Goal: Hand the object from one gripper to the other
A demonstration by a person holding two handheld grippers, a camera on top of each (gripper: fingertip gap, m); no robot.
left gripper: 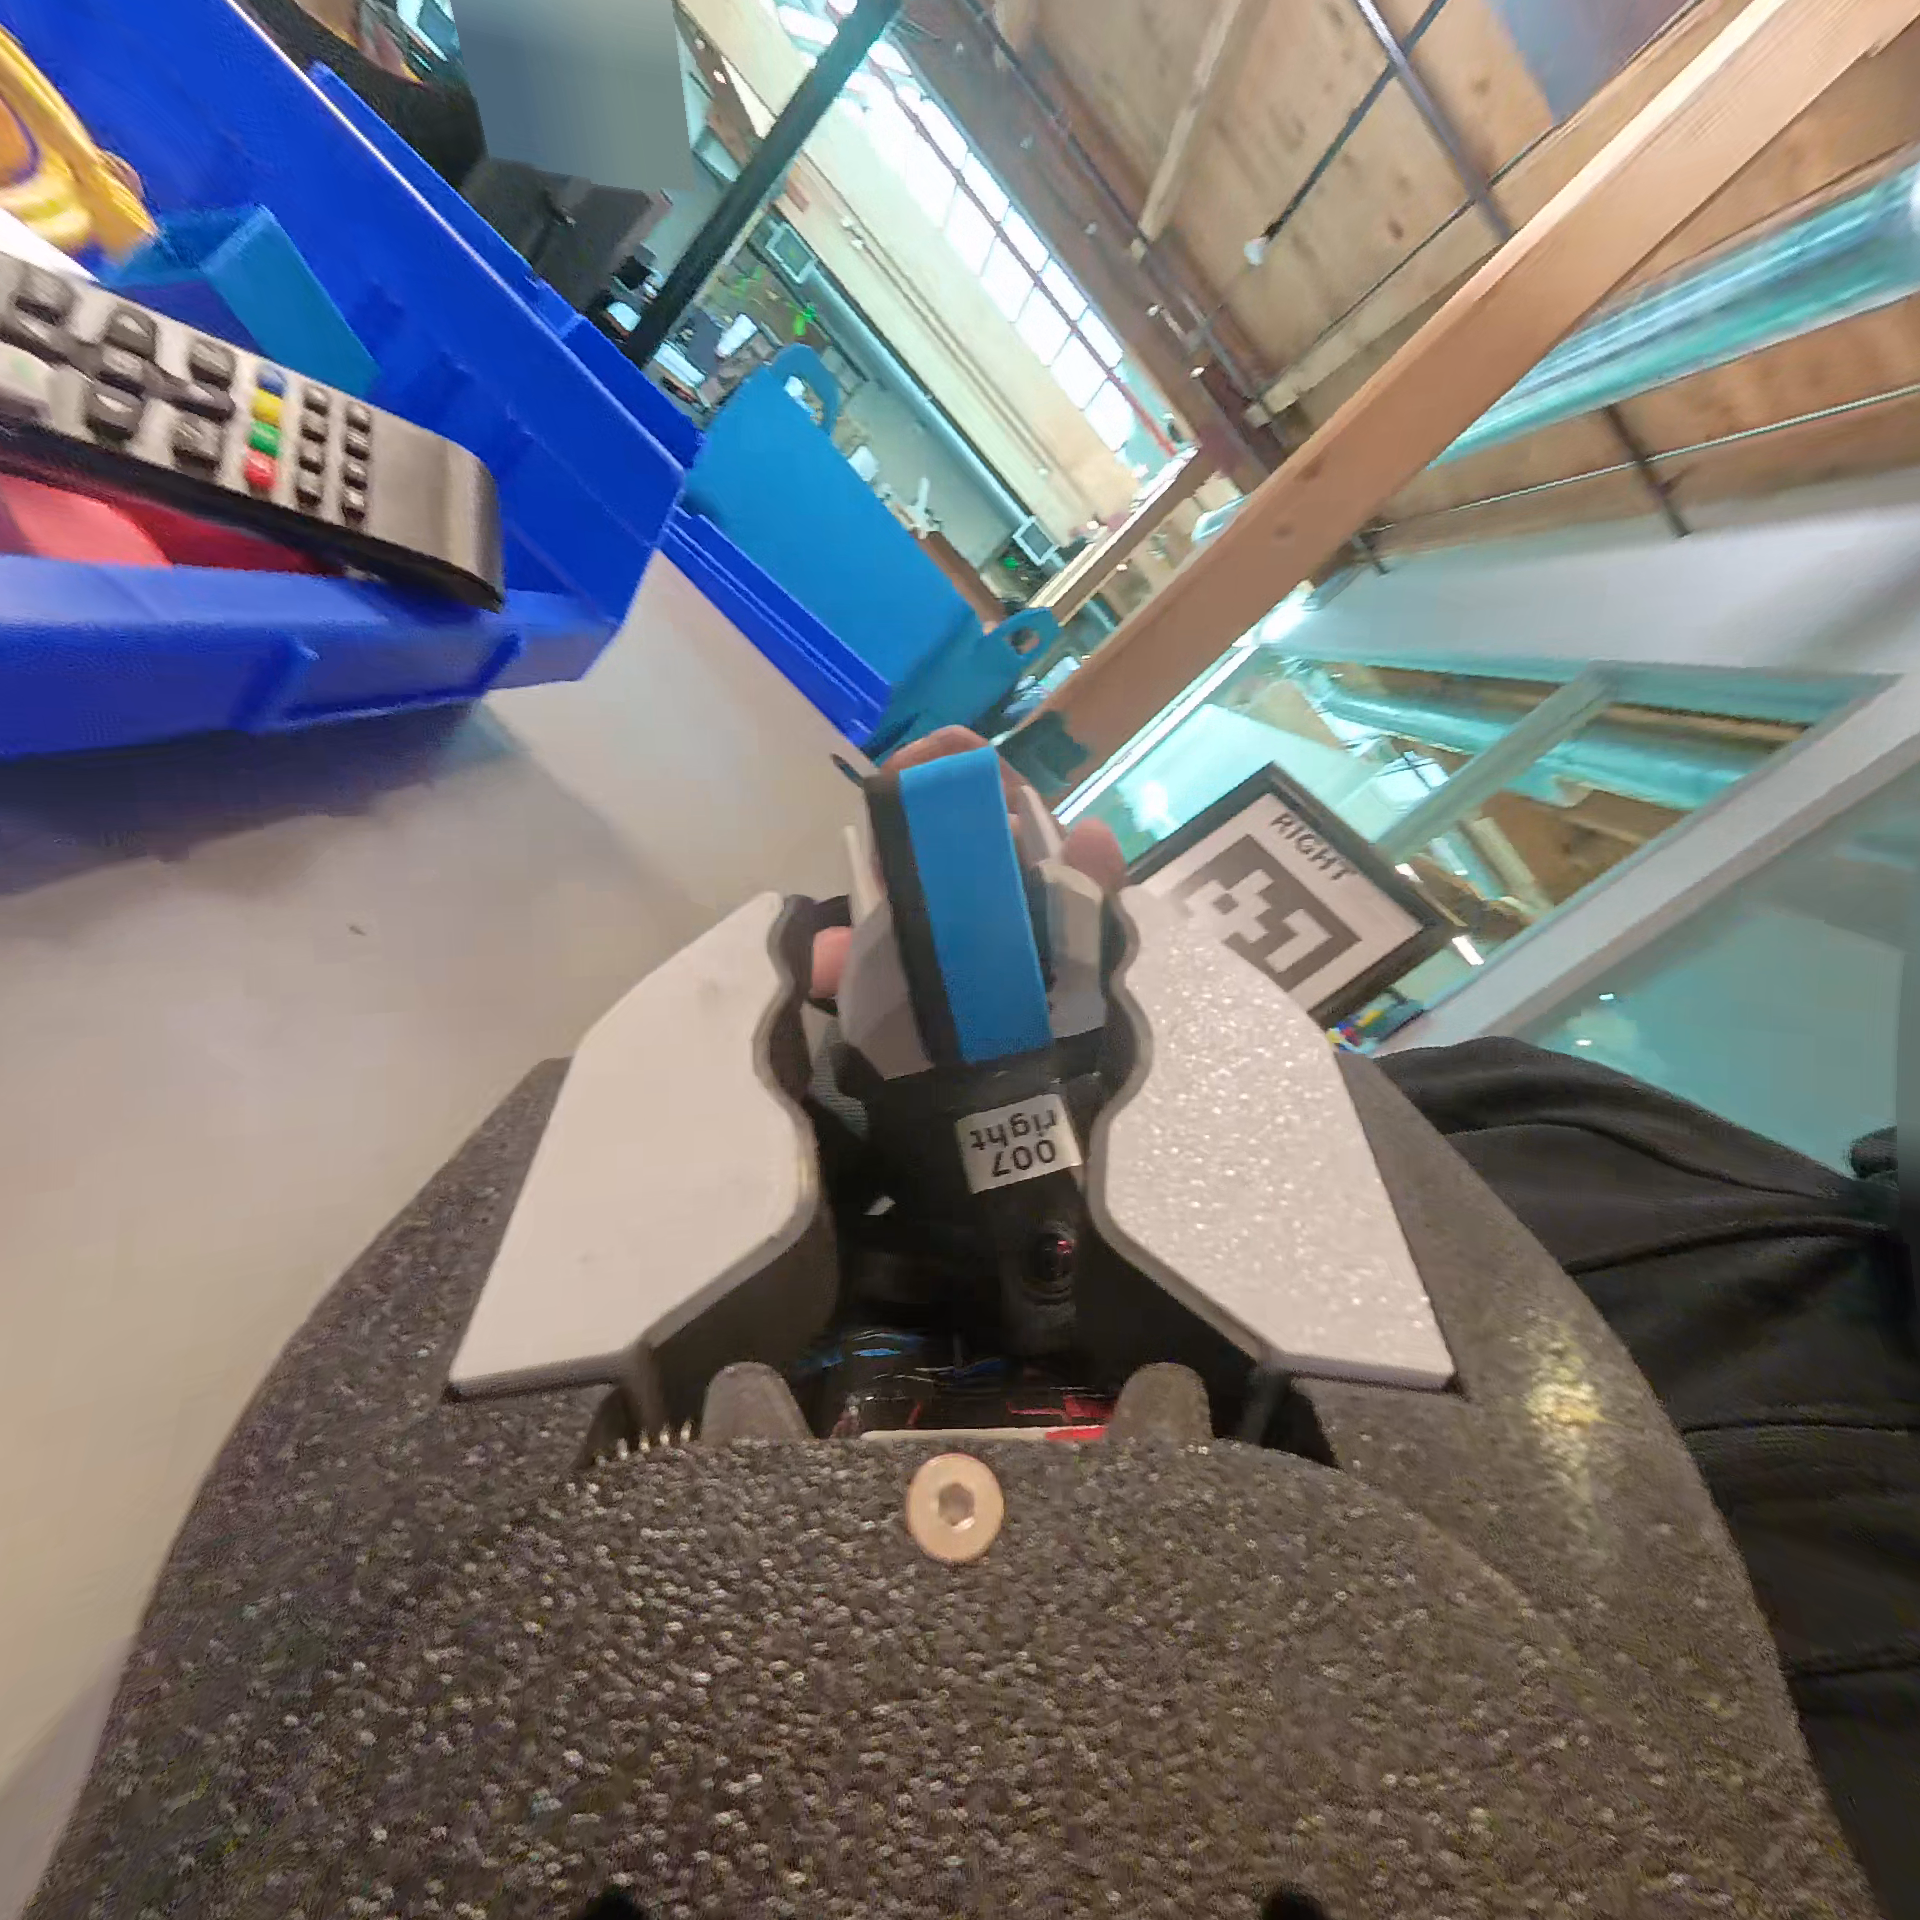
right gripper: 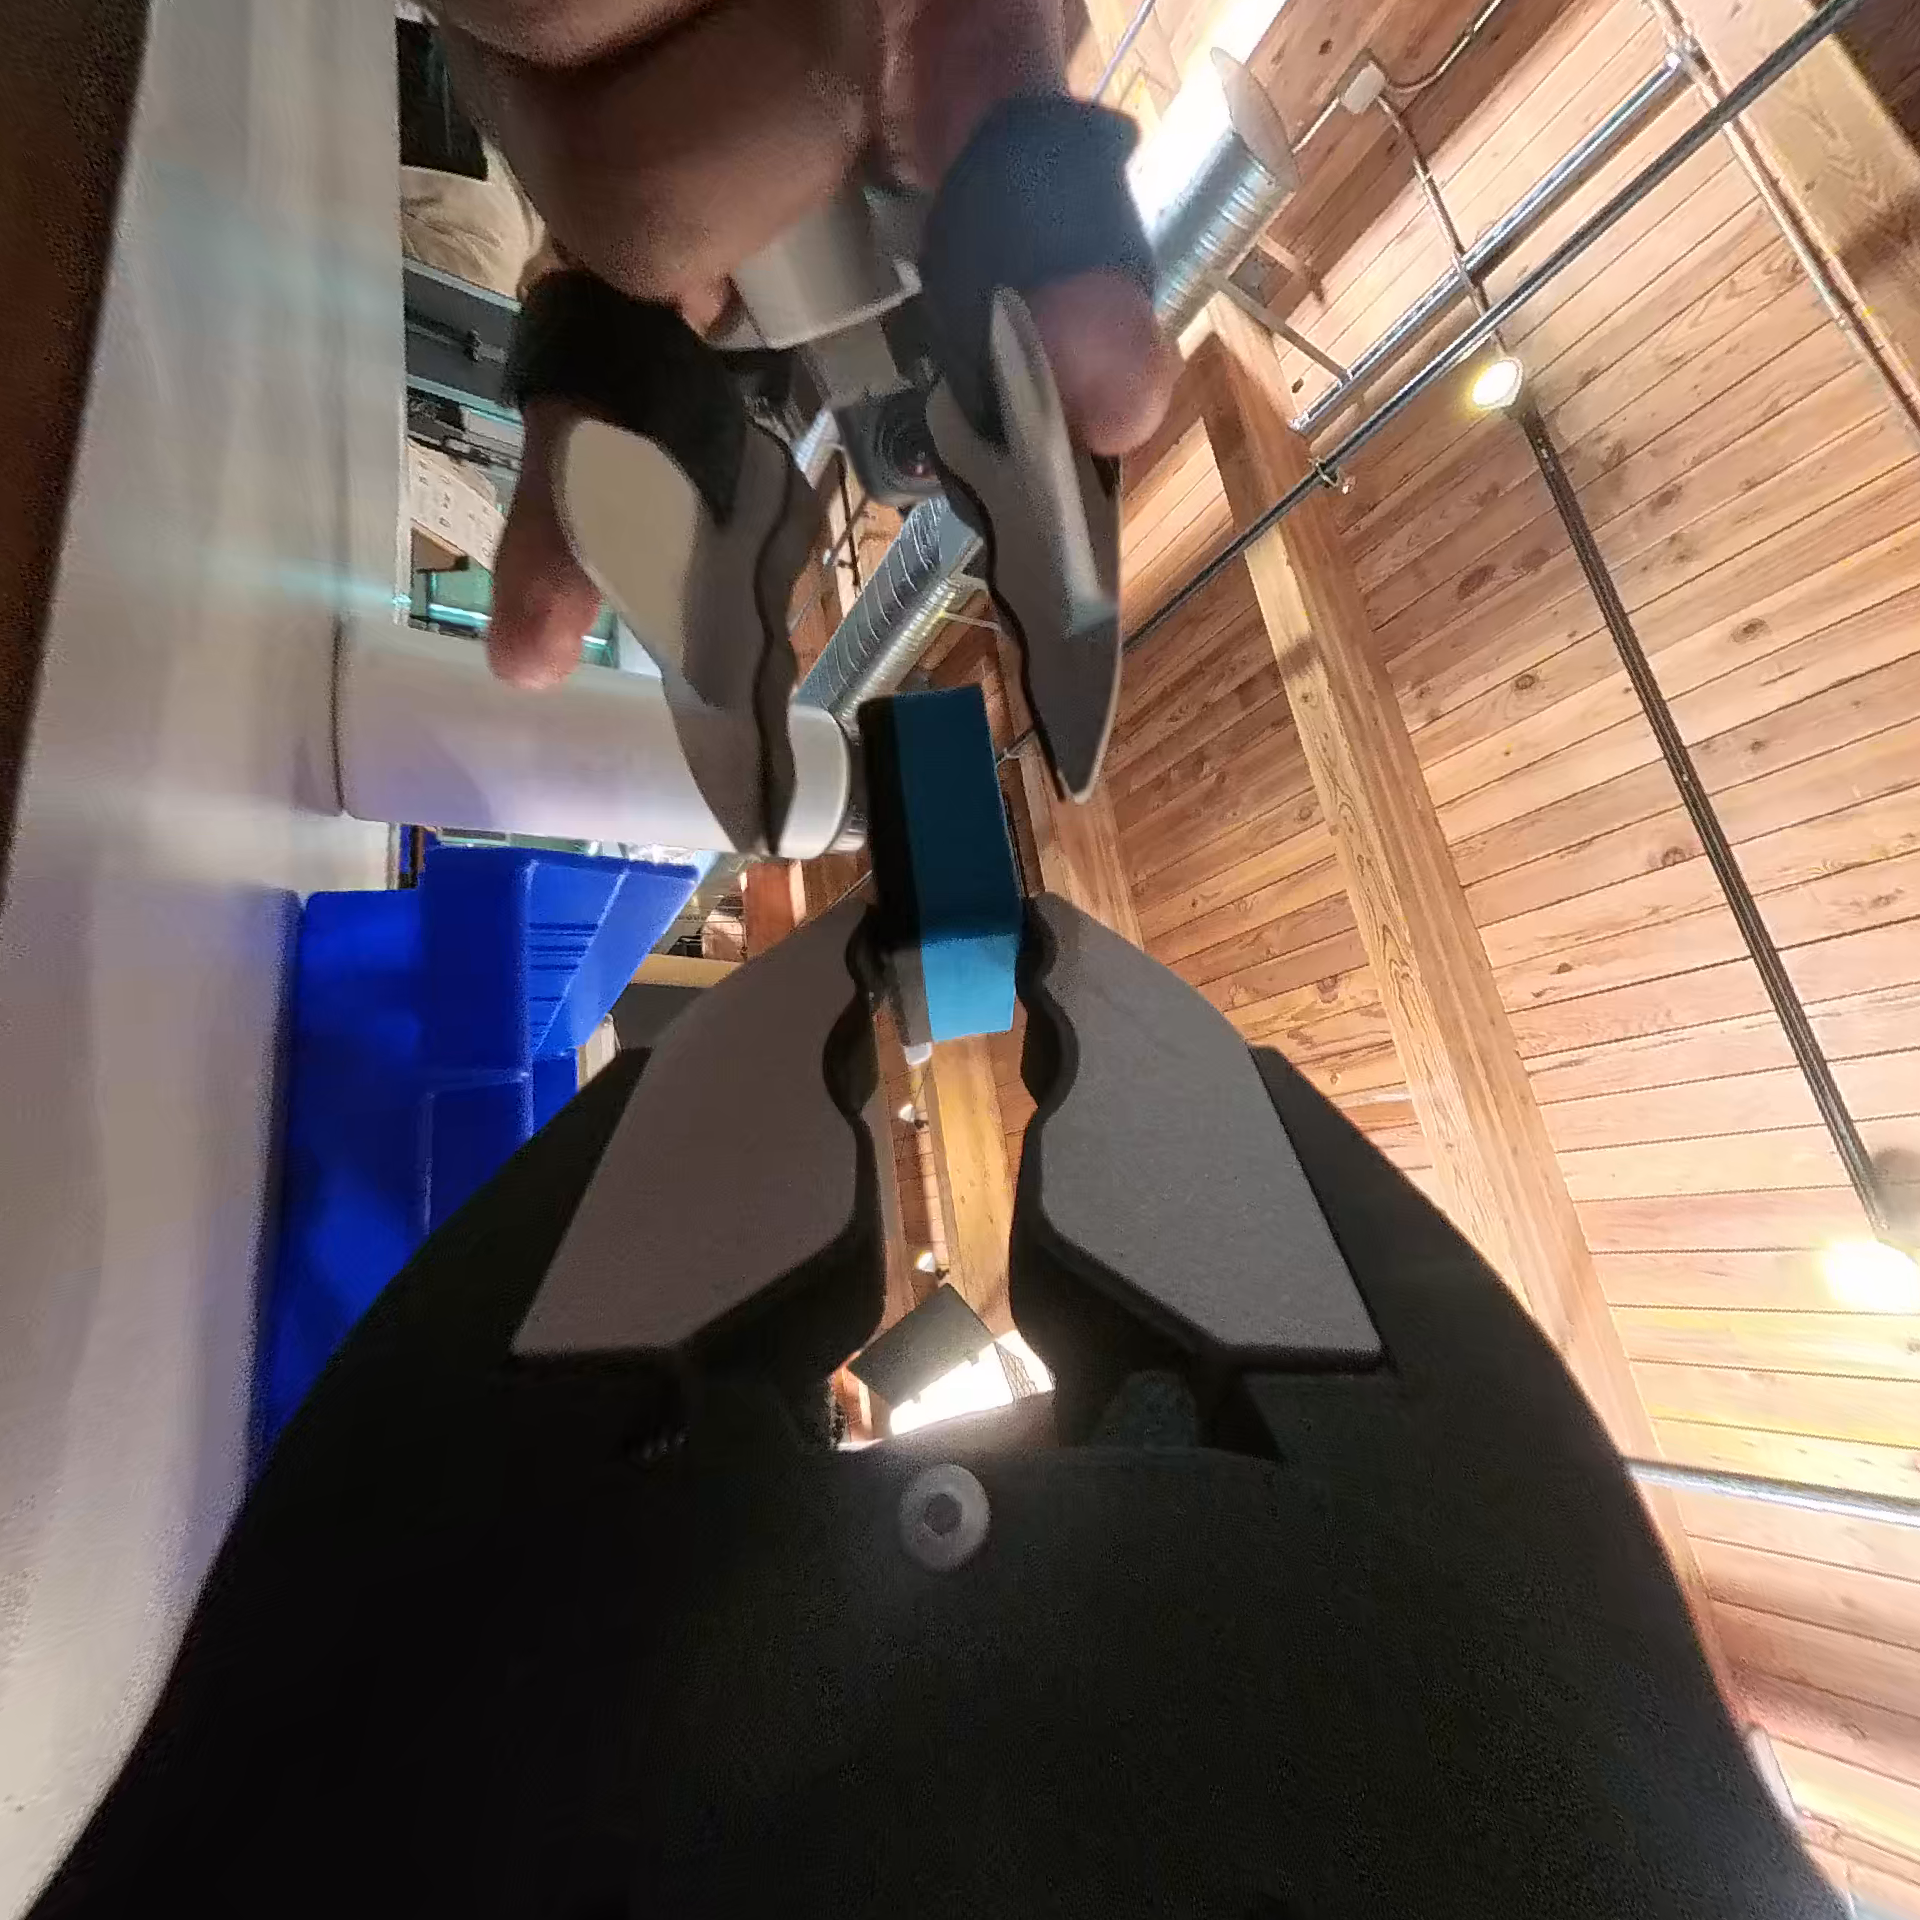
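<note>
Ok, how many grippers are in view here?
2. The right gripper is nearest in the right wrist view, shut on the near end of the blue block. The left gripper faces it, open, fingers either side of the block's far end.

Cut off at the left edge: remote control (left gripper: pixel 239 436), blue bin (left gripper: pixel 312 644); yellow item (left gripper: pixel 62 177) blurred, unidentifiable.

A blue plastic bin (left gripper: pixel 582 416) sits on the pale grey table (left gripper: pixel 260 987), with a black remote control (left gripper: pixel 239 436) lying across its front rim over something red (left gripper: pixel 94 535). A second blue bin (left gripper: pixel 821 551) stands just behind it. Overhead run wooden beams (left gripper: pixel 1382 416).
</note>
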